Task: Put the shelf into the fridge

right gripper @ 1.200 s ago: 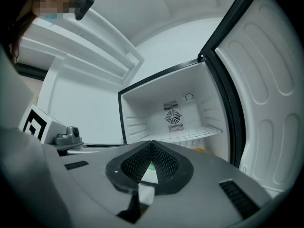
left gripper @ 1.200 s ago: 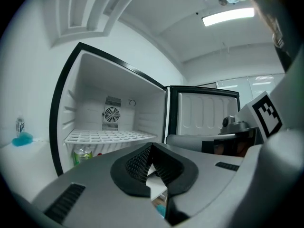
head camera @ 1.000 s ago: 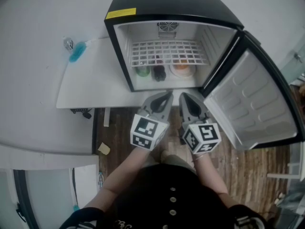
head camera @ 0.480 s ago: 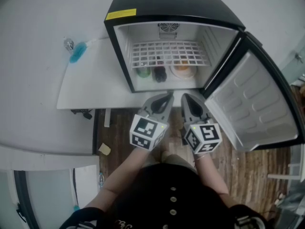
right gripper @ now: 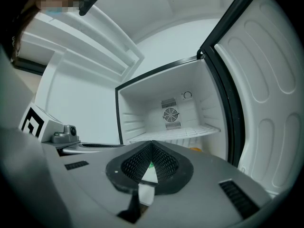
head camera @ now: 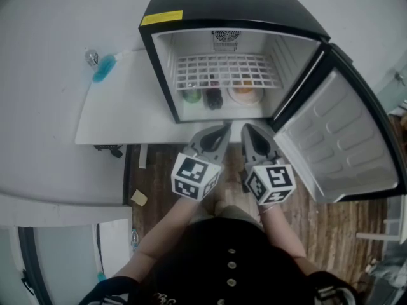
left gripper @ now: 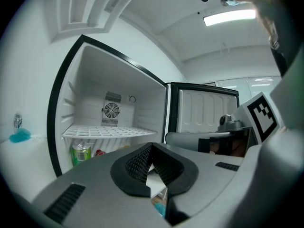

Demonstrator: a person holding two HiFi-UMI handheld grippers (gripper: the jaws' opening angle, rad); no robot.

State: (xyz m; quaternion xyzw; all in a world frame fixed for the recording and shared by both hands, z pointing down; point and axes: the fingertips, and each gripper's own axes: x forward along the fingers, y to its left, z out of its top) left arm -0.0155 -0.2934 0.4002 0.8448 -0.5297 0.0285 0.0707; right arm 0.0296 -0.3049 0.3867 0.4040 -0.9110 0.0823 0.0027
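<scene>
The white wire shelf (head camera: 226, 70) lies level inside the open black mini fridge (head camera: 229, 5), seated on the side rails in its upper half. It also shows as the wire shelf (left gripper: 109, 131) in the left gripper view and as the shelf (right gripper: 175, 135) in the right gripper view. Both grippers hover side by side just outside the fridge's front edge, pointing in. My left gripper (head camera: 222, 130) has its jaws closed tip to tip on nothing. My right gripper (head camera: 247, 131) is likewise shut and empty. In their own views, the left gripper (left gripper: 151, 148) and right gripper (right gripper: 152, 146) show meeting tips.
Under the shelf stand a green can (head camera: 190, 95), a dark item (head camera: 212, 98) and an orange-topped container (head camera: 243, 93). The fridge door (head camera: 340, 145) swings wide open to the right. The fridge sits on a white platform (head camera: 121, 107), with a blue object (head camera: 103, 68) at its left edge. Wooden floor lies below.
My left gripper has drifted very slightly to the left. The shelf, the fridge and the right gripper stay where they were.
</scene>
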